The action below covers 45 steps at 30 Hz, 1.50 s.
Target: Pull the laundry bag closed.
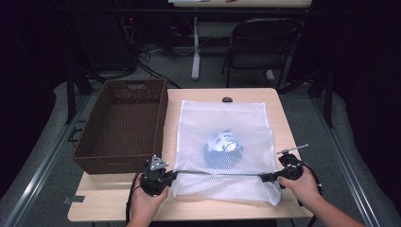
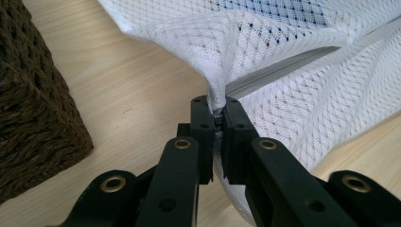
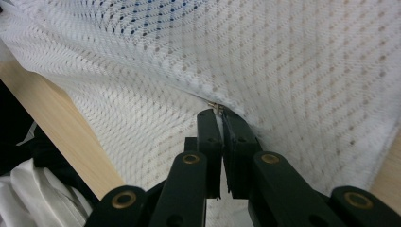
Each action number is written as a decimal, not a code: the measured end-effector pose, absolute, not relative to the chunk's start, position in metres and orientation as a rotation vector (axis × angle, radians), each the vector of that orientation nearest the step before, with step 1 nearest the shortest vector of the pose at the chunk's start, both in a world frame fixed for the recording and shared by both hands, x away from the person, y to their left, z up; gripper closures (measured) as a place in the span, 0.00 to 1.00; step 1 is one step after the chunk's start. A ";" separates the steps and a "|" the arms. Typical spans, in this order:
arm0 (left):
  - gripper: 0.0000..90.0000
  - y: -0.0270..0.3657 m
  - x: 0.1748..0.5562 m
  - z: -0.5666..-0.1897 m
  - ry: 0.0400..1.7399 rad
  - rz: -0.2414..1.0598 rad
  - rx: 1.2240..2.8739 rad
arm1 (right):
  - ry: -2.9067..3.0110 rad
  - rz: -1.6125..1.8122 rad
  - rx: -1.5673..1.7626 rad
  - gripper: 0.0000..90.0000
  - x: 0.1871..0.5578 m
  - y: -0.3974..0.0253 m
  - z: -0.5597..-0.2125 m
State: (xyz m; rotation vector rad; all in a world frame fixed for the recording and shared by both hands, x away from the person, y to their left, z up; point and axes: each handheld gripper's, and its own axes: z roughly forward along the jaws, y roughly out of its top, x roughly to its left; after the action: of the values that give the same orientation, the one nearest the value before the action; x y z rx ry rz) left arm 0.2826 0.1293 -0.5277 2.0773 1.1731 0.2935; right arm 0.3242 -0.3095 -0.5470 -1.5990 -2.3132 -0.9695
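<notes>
Mesh laundry bag (image 1: 222, 120), white, lies flat at the centre of the wooden table (image 1: 283, 118), with a blue-and-white garment (image 1: 222, 147) bundled inside near its middle. Zipper (image 1: 217, 173) runs left to right across the bag's near part. Left gripper (image 1: 163, 178), at the bag's near left corner, has its jaws closed tight on a pinch of the mesh beside the zipper's end. Right gripper (image 1: 268, 178), at the near right end of the zipper, has its jaws pressed together on the small metal zipper pull (image 3: 216, 108). Brown wicker basket (image 1: 101, 156) stands to the left, just beside the bag. Black folding chair (image 1: 262, 45) stands beyond the far edge of the table.
</notes>
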 end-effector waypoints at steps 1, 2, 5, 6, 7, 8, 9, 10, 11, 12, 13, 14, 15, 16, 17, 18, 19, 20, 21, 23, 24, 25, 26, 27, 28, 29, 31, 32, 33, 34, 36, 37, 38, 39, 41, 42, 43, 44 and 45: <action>0.95 0.130 0.283 -0.528 1.170 0.295 2.082 | -2.311 -0.969 -1.604 0.96 0.324 -0.311 -0.547; 0.95 0.130 0.283 -0.528 1.170 0.295 2.082 | -2.312 -0.969 -1.606 0.96 0.323 -0.313 -0.546; 0.95 0.129 0.283 -0.528 1.170 0.299 2.081 | -2.303 -0.965 -1.624 0.96 0.322 -0.318 -0.545; 0.95 0.129 0.283 -0.527 1.171 0.305 2.086 | -2.299 -0.970 -1.626 0.96 0.322 -0.320 -0.544; 0.95 0.129 0.283 -0.527 1.170 0.307 2.089 | -2.298 -0.969 -1.627 0.96 0.321 -0.322 -0.544; 0.95 0.129 0.283 -0.527 1.170 0.307 2.089 | -2.298 -0.969 -1.627 0.96 0.321 -0.322 -0.544; 0.95 0.129 0.283 -0.528 1.170 0.307 2.087 | -2.297 -0.966 -1.633 0.96 0.320 -0.323 -0.544; 0.95 0.129 0.283 -0.528 1.170 0.307 2.087 | -2.294 -0.961 -1.640 0.96 0.319 -0.327 -0.544; 0.95 0.129 0.283 -0.528 1.171 0.309 2.090 | -2.290 -0.963 -1.642 0.96 0.318 -0.328 -0.544; 0.95 0.129 0.283 -0.528 1.171 0.309 2.088 | -2.291 -0.962 -1.647 0.96 0.317 -0.330 -0.544; 0.95 0.129 0.283 -0.528 1.172 0.309 2.089 | -2.290 -0.960 -1.652 0.96 0.316 -0.332 -0.544; 0.95 0.129 0.283 -0.528 1.170 0.307 2.091 | -2.285 -0.965 -1.658 0.96 0.316 -0.334 -0.544; 0.95 0.129 0.283 -0.528 1.170 0.310 2.091 | -2.283 -0.965 -1.660 0.96 0.315 -0.336 -0.544; 0.95 0.129 0.283 -0.528 1.172 0.312 2.092 | -2.282 -0.963 -1.667 0.96 0.314 -0.338 -0.544; 0.95 0.129 0.283 -0.528 1.177 0.313 2.092 | -2.284 -0.959 -1.673 0.96 0.314 -0.339 -0.544; 0.95 0.129 0.283 -0.528 1.178 0.309 2.093 | -2.287 -0.959 -1.675 0.96 0.313 -0.341 -0.545; 0.95 0.129 0.284 -0.528 1.177 0.312 2.096 | -2.284 -0.958 -1.681 0.96 0.313 -0.343 -0.545; 0.95 0.129 0.284 -0.529 1.179 0.311 2.095 | -2.280 -0.960 -1.683 0.96 0.312 -0.345 -0.545; 0.95 0.129 0.284 -0.529 1.181 0.314 2.092 | -2.279 -0.962 -1.692 0.96 0.312 -0.347 -0.545; 0.95 0.129 0.284 -0.529 1.183 0.316 2.094 | -2.282 -0.964 -1.703 0.96 0.311 -0.350 -0.544; 0.95 0.129 0.284 -0.529 1.181 0.315 2.095 | -2.284 -0.966 -1.704 0.96 0.311 -0.352 -0.544; 0.95 0.128 0.284 -0.529 1.182 0.310 2.094 | -2.278 -0.963 -1.711 0.96 0.310 -0.353 -0.544; 0.95 0.128 0.284 -0.529 1.181 0.316 2.096 | -2.271 -0.962 -1.717 0.96 0.310 -0.353 -0.544; 0.95 0.128 0.284 -0.529 1.185 0.318 2.095 | -2.279 -0.965 -1.711 0.96 0.310 -0.354 -0.544; 0.95 0.128 0.284 -0.529 1.186 0.320 2.096 | -2.279 -0.964 -1.710 0.96 0.310 -0.353 -0.545; 0.95 0.128 0.284 -0.529 1.181 0.320 2.097 | -2.278 -0.965 -1.709 0.96 0.310 -0.353 -0.545; 0.95 0.129 0.284 -0.530 1.188 0.314 2.099 | -2.281 -0.966 -1.703 0.96 0.310 -0.353 -0.545; 0.95 0.129 0.284 -0.530 1.188 0.314 2.099 | -2.277 -0.967 -1.705 0.96 0.309 -0.353 -0.544; 0.95 0.128 0.284 -0.530 1.185 0.316 2.104 | -2.277 -0.968 -1.701 0.96 0.309 -0.354 -0.544; 0.95 0.128 0.284 -0.530 1.183 0.316 2.104 | -2.275 -0.966 -1.703 0.96 0.309 -0.354 -0.544; 0.95 0.127 0.284 -0.530 1.192 0.312 2.099 | -2.271 -0.972 -1.707 0.96 0.309 -0.354 -0.542; 0.95 0.127 0.283 -0.530 1.195 0.309 2.099 | -2.265 -0.976 -1.707 0.96 0.309 -0.354 -0.542; 0.94 0.127 0.283 -0.530 1.198 0.302 2.097 | -2.262 -0.978 -1.707 0.96 0.309 -0.354 -0.541; 0.94 0.128 0.283 -0.529 1.196 0.296 2.093 | -2.259 -0.974 -1.707 0.96 0.308 -0.354 -0.540; 0.94 0.128 0.283 -0.529 1.194 0.283 2.092 | -2.272 -0.978 -1.696 0.96 0.307 -0.355 -0.539; 0.94 0.127 0.282 -0.529 1.195 0.280 2.095 | -2.275 -0.980 -1.692 0.96 0.307 -0.355 -0.539; 0.94 0.126 0.281 -0.529 1.203 0.269 2.088 | -2.281 -0.981 -1.693 0.96 0.306 -0.355 -0.537; 0.94 0.126 0.281 -0.529 1.197 0.275 2.100 | -2.279 -0.985 -1.693 0.96 0.305 -0.356 -0.537; 0.94 0.125 0.281 -0.529 1.196 0.273 2.106 | -2.285 -0.987 -1.690 0.96 0.304 -0.356 -0.536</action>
State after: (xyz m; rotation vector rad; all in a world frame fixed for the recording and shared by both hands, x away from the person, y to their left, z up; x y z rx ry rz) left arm 0.2806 0.1251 -0.5294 2.1058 1.1958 0.2730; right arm 0.3041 -0.3555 -0.5358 -1.6895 -2.2846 -0.9872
